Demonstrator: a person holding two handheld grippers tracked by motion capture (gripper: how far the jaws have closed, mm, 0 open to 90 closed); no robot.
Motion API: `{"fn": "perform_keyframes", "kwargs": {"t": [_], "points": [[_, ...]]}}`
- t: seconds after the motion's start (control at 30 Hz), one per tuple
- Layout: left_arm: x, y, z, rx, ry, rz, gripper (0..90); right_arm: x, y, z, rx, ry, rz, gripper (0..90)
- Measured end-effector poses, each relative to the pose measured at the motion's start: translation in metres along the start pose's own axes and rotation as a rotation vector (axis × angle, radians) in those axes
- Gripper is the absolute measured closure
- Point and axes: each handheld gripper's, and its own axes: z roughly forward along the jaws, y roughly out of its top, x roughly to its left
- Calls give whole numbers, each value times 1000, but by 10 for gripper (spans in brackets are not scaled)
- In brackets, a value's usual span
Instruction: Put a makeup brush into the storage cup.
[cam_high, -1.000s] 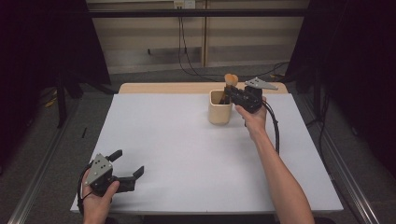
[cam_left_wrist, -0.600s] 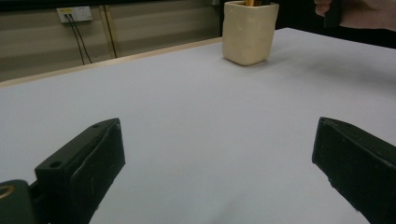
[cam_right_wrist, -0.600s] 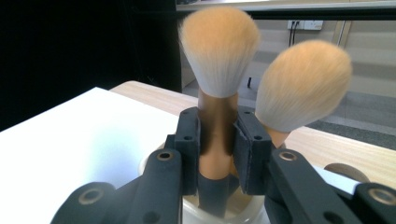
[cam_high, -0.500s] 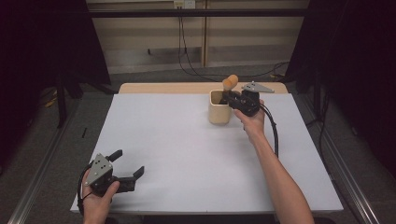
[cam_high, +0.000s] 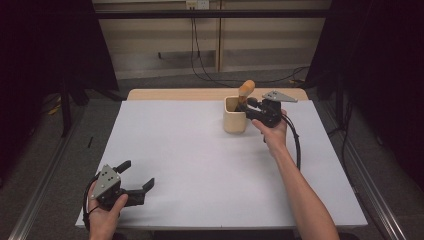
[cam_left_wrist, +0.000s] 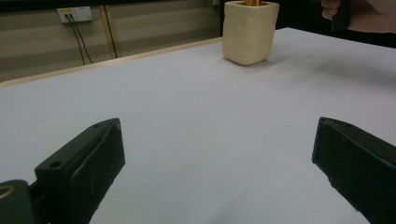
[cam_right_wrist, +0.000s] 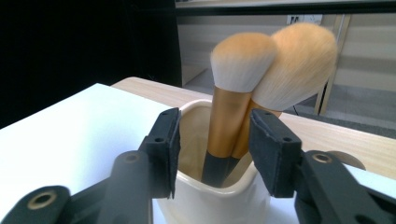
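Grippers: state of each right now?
Left gripper: open, empty.
Right gripper: open, jaws just opening, either side of the brushes in the cup.

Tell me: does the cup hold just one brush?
No: two makeup brushes stand in the cream cup, seen in the right gripper view.

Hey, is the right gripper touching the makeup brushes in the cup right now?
Apart. The right gripper view shows the right gripper with jaws spread, having just opened; gaps separate both pads from the brushes in the cup.
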Motion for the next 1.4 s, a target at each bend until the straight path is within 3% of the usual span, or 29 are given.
{"fn": "perform_keyframes", "kwargs": {"t": [0.07, 0.17, 0.3, 0.4, 0.5, 0.67, 0.9, 0.97, 1.4], "points": [[0, 0, 0, 1, 2, -1, 24, 0, 0, -3, 3, -2, -5, 470], [1, 0, 1, -1, 3, -2, 24, -1, 0, -5, 13, 9, 22, 307], [2, 0, 1, -3, 8, -7, 24, -2, 0, -10, 9, 19, 13, 156], [3, -1, 1, -4, 16, -16, 24, -3, 0, -13, 8, 20, -3, 81], [4, -1, 1, -3, 23, -23, 24, -6, 1, -18, 10, 15, 20, 37], [4, -1, 1, -1, 16, -20, 24, -8, -1, -25, 8, 6, 44, 46], [4, -1, 1, -1, 21, -18, 24, -3, -6, -38, -20, -35, 21, 5], [4, -1, 0, -3, 22, -19, 24, -4, -9, -42, -53, -42, 9, 0], [2, 0, -2, -9, 14, -10, 24, 3, -20, -68, -56, -81, -42, 0]]}}
